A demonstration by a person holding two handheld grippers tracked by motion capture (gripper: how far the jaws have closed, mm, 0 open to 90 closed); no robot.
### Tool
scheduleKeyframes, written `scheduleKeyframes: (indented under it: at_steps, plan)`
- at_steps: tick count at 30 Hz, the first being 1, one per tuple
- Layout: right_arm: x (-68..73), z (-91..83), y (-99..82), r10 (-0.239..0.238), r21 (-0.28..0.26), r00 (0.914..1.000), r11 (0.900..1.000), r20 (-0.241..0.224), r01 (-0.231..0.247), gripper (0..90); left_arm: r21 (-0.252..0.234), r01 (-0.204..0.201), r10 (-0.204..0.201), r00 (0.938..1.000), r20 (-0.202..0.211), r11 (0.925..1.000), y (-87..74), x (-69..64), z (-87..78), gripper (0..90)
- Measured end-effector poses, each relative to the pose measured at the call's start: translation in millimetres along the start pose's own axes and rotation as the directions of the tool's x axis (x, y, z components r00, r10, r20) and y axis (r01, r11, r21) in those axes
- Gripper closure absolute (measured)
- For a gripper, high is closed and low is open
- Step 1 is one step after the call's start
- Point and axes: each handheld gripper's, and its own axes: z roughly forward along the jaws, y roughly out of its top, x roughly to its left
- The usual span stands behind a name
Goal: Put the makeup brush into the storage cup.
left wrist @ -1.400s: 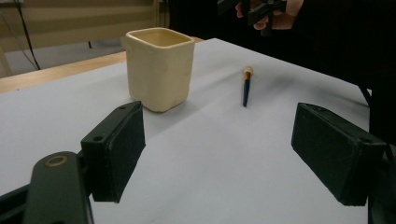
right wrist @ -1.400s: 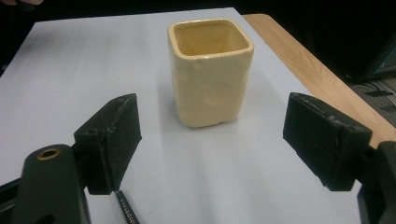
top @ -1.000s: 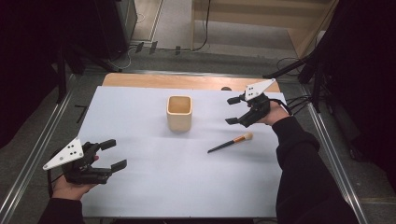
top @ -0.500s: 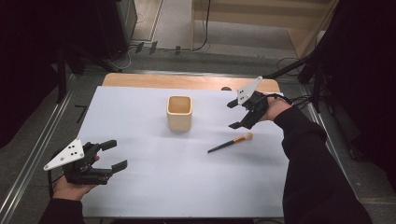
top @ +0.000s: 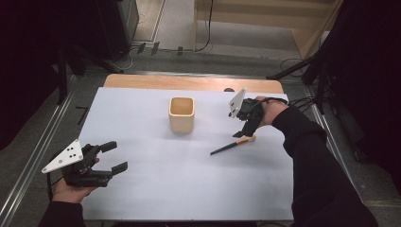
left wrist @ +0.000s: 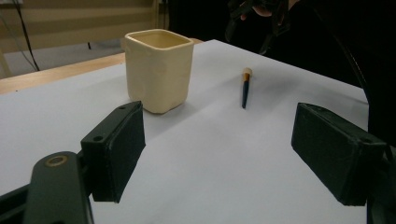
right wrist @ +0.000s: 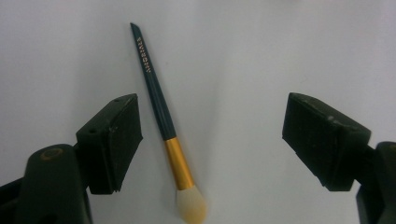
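White table (top: 156,198) spreads across the centre of the high view, and the cream cup (top: 181,114) stands just above the middle, empty as far as its rim shows. Lower left, the left gripper (top: 113,156) rests well apart from everything, jaws wide and holding nothing. Right of centre, the right gripper (top: 242,133) hangs directly over the brush (top: 232,144), jaws spread wide, nothing gripped. In the right gripper view the brush (right wrist: 164,125) lies between the jaws but hard by the left one, handle running up and left, bristles nearest. Clearly the right hand's pick.
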Motion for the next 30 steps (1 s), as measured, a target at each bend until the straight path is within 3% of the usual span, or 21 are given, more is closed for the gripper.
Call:
scheduleKeyframes:
  at_steps: [2, 6, 10, 14, 22, 30]
  plan:
    - [1.2, 3.1, 2.6, -0.019, 0.040, 0.9998, 0.9990, -0.010, 0.020, 22.5, 0.002, -0.001, 0.001, 1.0000, -0.002, 1.0000, -0.1, 0.2, 0.1, 18.0]
    - [4.6, 8.6, 6.4, -0.055, 0.153, 0.9982, 0.9865, -0.021, 0.058, 23.7, 0.008, 0.002, -0.002, 1.0000, -0.001, 1.0000, -0.5, 0.6, 0.8, 18.1]
    - [6.5, 12.6, 7.2, -0.083, 0.176, 0.9950, 0.9802, -0.056, 0.092, 25.2, 0.009, -0.001, 0.001, 1.0000, -0.001, 1.0000, -0.3, 0.2, 0.8, 18.1]
    - [7.8, 15.6, 6.3, -0.087, 0.207, 0.9946, 0.9736, -0.056, 0.097, 22.8, 0.008, 0.000, 0.000, 1.0000, -0.003, 1.0000, -0.3, 0.5, 0.6, 18.1]
    - [6.3, 17.3, 1.7, -0.071, 0.198, 0.9949, 0.9766, -0.071, 0.084, 24.4, 0.006, -0.002, 0.002, 1.0000, -0.003, 1.0000, -0.3, 0.5, 0.1, 18.1]
    - [8.2, 25.7, -13.1, -0.039, 0.186, 0.9979, 0.9814, -0.052, 0.048, 26.8, -0.010, 0.005, -0.005, 1.0000, -0.006, 0.9999, 0.2, 1.5, -2.9, 18.1]
